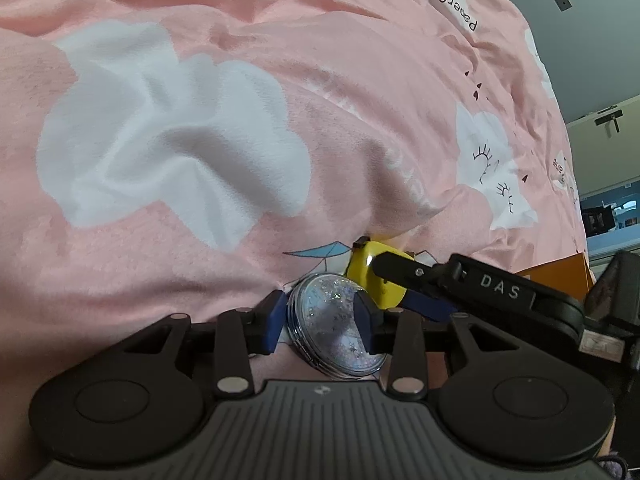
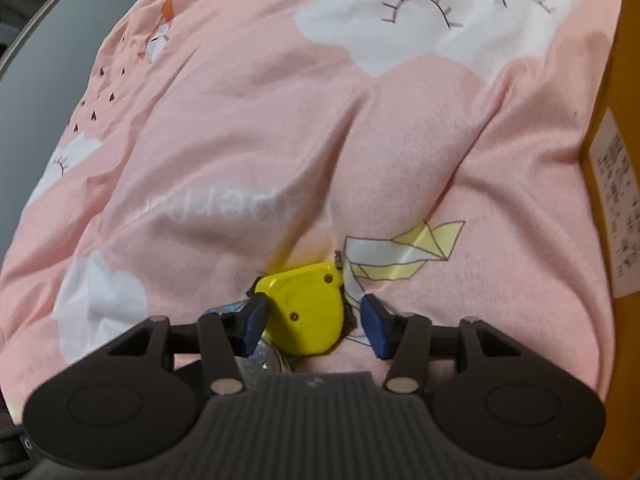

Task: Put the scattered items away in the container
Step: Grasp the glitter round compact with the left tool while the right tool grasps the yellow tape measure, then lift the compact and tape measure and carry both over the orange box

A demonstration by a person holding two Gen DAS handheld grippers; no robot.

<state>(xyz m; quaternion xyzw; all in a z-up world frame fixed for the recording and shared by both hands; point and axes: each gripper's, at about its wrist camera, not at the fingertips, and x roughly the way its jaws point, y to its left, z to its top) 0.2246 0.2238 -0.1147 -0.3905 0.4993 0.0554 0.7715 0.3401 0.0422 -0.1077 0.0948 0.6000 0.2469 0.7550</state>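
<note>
A round clear glitter-filled case lies on the pink quilt, and my left gripper has its blue pads closed against both its sides. A yellow tape measure lies just beyond it, also visible in the left wrist view. My right gripper straddles the tape measure with its pads open; the left pad touches it, the right pad stands apart. The right gripper's black finger crosses over the tape measure in the left view. An edge of the glitter case shows under the right gripper.
The pink quilt with white clouds and paper-crane prints is rumpled into folds all around. An orange box with a white label stands along the right. A grey floor and shelving lie beyond the quilt's edge.
</note>
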